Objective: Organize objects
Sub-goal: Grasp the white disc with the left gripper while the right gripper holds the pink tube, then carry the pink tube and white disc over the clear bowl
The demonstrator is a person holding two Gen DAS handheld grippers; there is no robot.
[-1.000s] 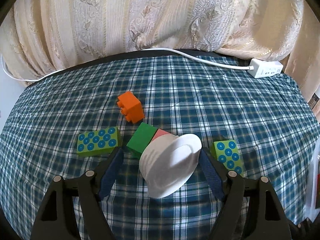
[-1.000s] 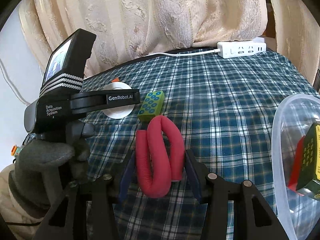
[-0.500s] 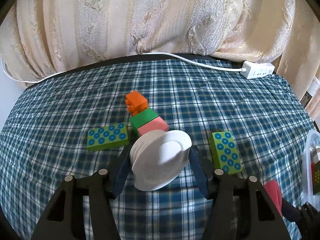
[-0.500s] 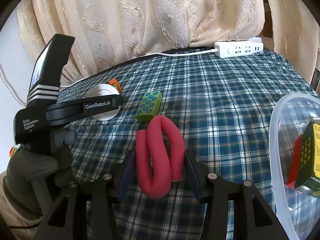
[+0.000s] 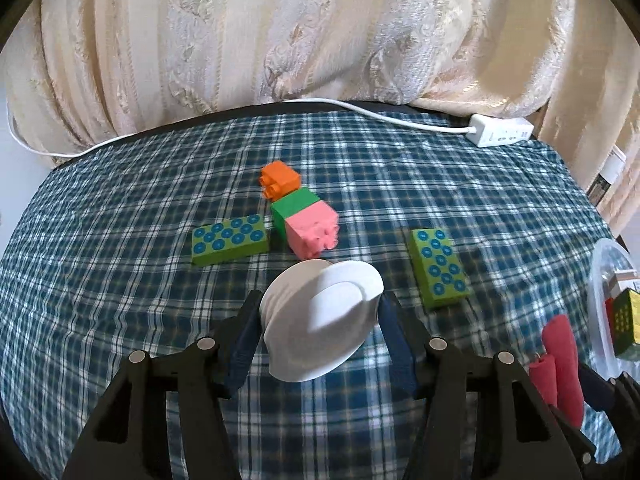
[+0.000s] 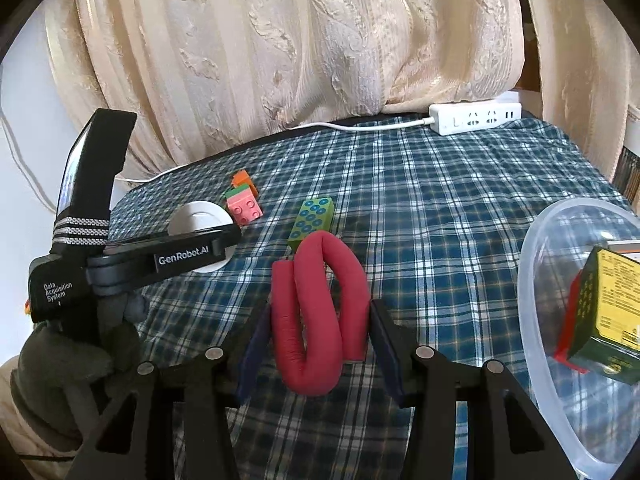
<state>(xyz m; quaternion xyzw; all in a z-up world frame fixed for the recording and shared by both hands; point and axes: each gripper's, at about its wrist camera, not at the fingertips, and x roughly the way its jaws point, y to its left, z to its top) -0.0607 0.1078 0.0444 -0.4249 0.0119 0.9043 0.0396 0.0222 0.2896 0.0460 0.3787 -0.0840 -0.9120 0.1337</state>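
My left gripper (image 5: 318, 322) is shut on a white round lid-like piece (image 5: 320, 320), lifted off the checked cloth and tilted. Beyond it lie a pink brick (image 5: 312, 232), a green brick (image 5: 296, 206) and an orange brick (image 5: 280, 180) in a row, plus two green dotted blocks (image 5: 229, 239) (image 5: 440, 266). My right gripper (image 6: 316, 338) is shut on a folded red foam roll (image 6: 316, 312), held above the cloth. In the right wrist view the left gripper's body (image 6: 132, 260) and a gloved hand (image 6: 68, 360) are at the left, with the white piece (image 6: 200, 220) partly hidden.
A clear plastic tub (image 6: 536, 308) at the right holds a green and yellow box (image 6: 604, 312). A white power strip (image 6: 476, 118) with its cord lies at the table's far edge, before cream curtains (image 5: 320, 32). Blue checked cloth (image 6: 440, 208) covers the table.
The left gripper closed on the white piece and drew back and up with it, uncovering the pink brick. The right gripper with the red roll hardly moved.
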